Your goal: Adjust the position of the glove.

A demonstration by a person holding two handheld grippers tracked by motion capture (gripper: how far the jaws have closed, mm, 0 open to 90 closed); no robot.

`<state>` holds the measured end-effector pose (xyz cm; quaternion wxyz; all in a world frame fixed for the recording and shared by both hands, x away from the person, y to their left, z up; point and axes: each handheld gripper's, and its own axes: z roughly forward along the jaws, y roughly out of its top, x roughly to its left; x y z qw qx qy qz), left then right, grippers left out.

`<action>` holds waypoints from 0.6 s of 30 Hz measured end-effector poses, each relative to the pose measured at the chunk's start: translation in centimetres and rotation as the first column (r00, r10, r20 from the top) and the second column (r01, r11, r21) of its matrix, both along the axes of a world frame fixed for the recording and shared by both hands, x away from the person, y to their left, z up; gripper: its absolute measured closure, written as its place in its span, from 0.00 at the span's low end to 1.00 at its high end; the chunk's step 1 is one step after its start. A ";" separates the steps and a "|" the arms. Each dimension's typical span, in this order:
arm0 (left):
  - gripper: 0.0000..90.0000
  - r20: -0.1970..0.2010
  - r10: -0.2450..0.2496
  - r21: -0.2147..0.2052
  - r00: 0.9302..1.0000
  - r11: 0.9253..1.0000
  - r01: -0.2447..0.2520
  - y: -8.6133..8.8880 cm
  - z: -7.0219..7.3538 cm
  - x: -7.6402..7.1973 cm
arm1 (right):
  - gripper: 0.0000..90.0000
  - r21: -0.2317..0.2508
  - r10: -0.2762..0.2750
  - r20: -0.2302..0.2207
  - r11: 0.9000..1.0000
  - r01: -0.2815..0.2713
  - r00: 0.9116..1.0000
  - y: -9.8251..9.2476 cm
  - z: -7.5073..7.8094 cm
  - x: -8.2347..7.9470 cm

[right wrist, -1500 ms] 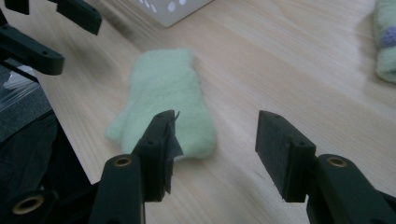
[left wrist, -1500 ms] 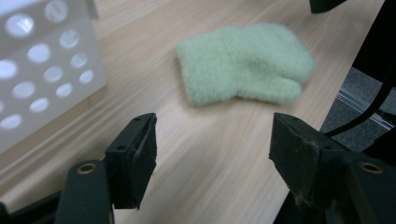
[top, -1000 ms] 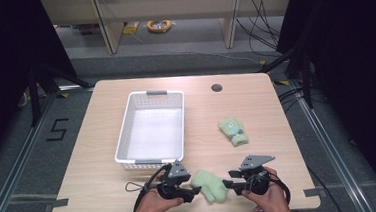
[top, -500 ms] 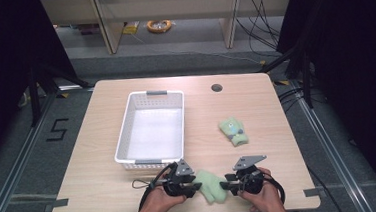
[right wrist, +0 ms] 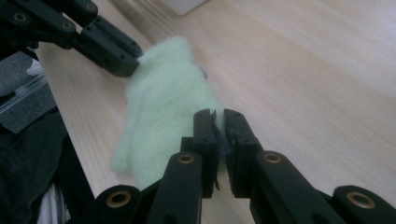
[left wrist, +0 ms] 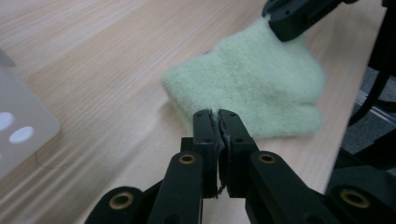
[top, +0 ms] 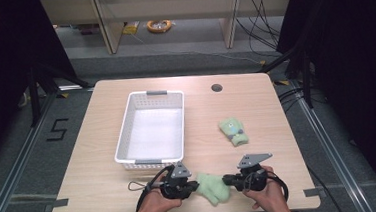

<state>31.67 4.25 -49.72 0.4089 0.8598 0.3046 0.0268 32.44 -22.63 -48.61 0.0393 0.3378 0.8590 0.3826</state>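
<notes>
A pale green fuzzy cloth lies flat near the table's front edge, between my two grippers. My left gripper is shut on its left end; in the left gripper view the closed tips pinch the near edge of the cloth. My right gripper is shut on the opposite end, and its own view shows a bit of the cloth caught between the jaws. A second green fuzzy piece lies apart at mid right.
A white plastic basket stands left of centre, just beyond my left hand, with nothing inside it. A round cable hole sits near the table's far edge. The table's front edge runs right behind both hands.
My right gripper has slid a little to the left, closing in on the cloth. The left gripper and the cloth have barely shifted.
</notes>
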 end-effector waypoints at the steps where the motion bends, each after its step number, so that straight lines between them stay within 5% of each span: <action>1: 0.96 -0.008 0.002 -0.012 1.000 1.000 -0.003 -0.1 0.2 -0.2 | 0.94 0.014 -0.014 -0.029 1.000 0.015 0.999 0.0 0.4 -0.3; 5: 0.96 -0.036 -0.022 -0.045 0.999 0.999 0.020 -0.7 0.4 -0.9 | 0.95 0.018 0.005 0.013 1.000 -0.006 1.000 -0.8 1.2 0.3; 12: 0.95 -0.042 -0.025 -0.048 0.999 0.999 0.023 -1.5 0.0 -1.1 | 0.95 -0.009 0.006 -0.012 1.000 -0.006 1.000 -1.1 1.0 1.2; 18: 0.94 -0.035 -0.023 -0.012 0.999 1.000 0.022 -1.5 -0.8 -0.9 | 0.94 -0.049 -0.008 -0.030 0.999 0.006 1.000 -0.9 -0.1 2.1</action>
